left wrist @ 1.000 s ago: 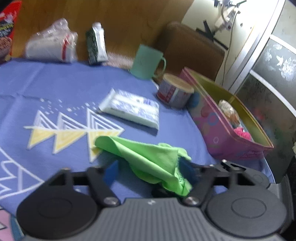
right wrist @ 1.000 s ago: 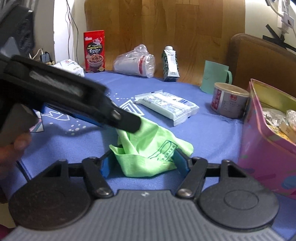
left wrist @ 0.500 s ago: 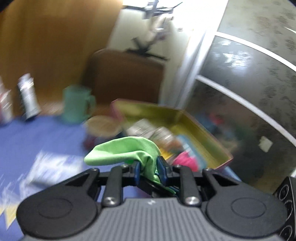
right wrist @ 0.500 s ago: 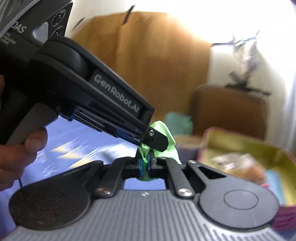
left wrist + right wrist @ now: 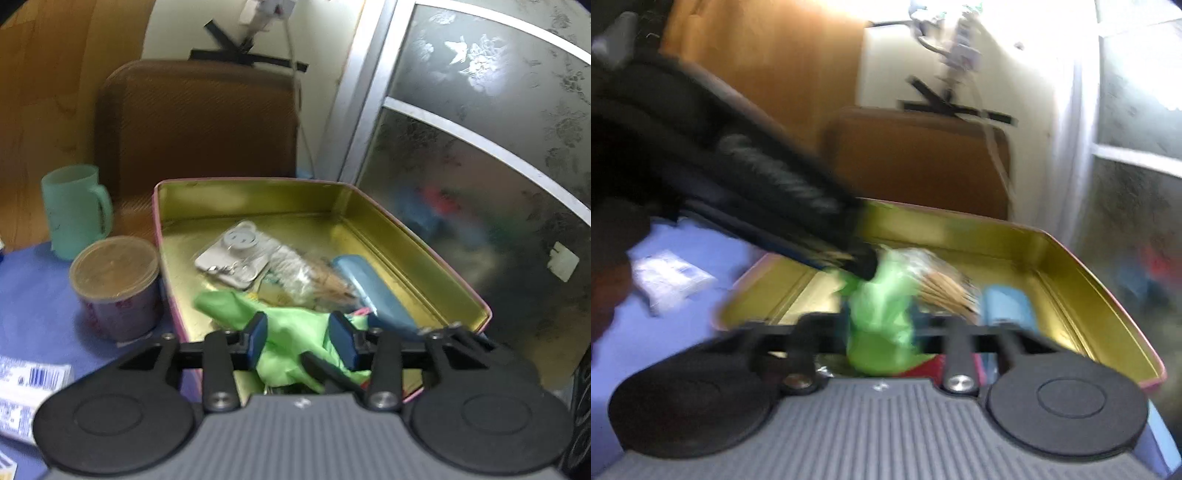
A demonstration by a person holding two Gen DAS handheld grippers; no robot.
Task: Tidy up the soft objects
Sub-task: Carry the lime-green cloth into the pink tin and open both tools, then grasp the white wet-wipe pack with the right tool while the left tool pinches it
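While my left claw (image 5: 302, 341) hangs spread above the tin (image 5: 424, 251), green cloth (image 5: 291, 332) lies between; right claw (image 5: 879, 325) blurred, cannot tell.

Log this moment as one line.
phase: dropping cloth | green cloth: in gold-lined tin | left tongs: open around cloth | right tongs: blurred, state unclear

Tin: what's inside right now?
In the tin: green cloth at the near end between the left gripper fingers, a white packet, a clear crinkly bag, a blue case. The cloth covers whatever lies under it.
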